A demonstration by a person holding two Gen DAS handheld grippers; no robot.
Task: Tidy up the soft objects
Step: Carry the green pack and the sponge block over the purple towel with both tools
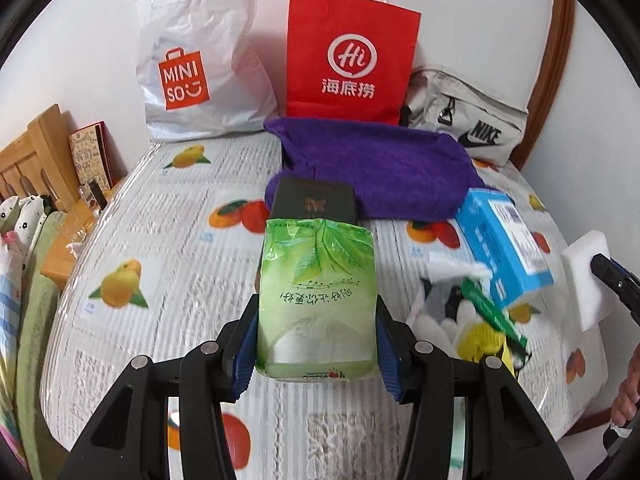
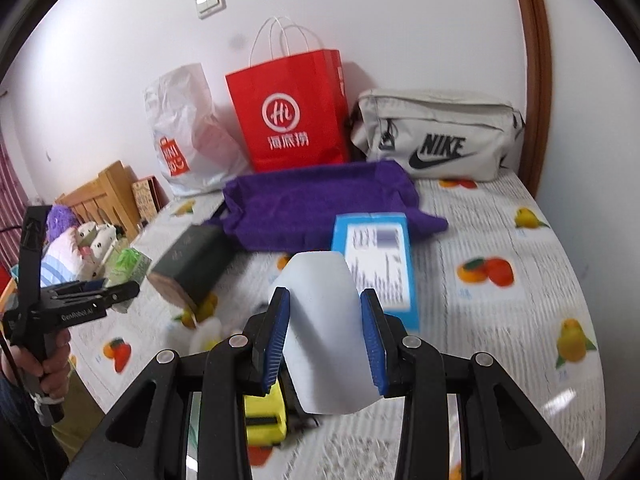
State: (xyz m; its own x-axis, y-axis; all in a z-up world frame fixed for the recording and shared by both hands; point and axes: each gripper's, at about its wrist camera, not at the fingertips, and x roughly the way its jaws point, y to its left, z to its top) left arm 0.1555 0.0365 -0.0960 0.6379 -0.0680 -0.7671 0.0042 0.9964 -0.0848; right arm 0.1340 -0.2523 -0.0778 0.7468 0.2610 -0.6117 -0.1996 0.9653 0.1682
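Note:
My left gripper (image 1: 316, 320) is shut on a green pack of tissues (image 1: 316, 300) and holds it above the table; the pack also shows in the right wrist view (image 2: 130, 264). My right gripper (image 2: 325, 328) is shut on a white sponge block (image 2: 324, 332), which also shows at the right edge of the left wrist view (image 1: 586, 276). A purple towel (image 1: 376, 168) lies spread at the back of the table (image 1: 160, 240), in front of the bags. The towel also shows in the right wrist view (image 2: 316, 204).
A white Miniso bag (image 1: 196, 64), red paper bag (image 1: 348, 60) and grey Nike pouch (image 1: 468, 120) stand against the wall. A dark box (image 1: 314, 200), blue box (image 1: 504, 244), yellow item (image 1: 484, 340) and crumpled wrappers lie on the fruit-print tablecloth. A wooden bed frame (image 1: 36, 152) stands left.

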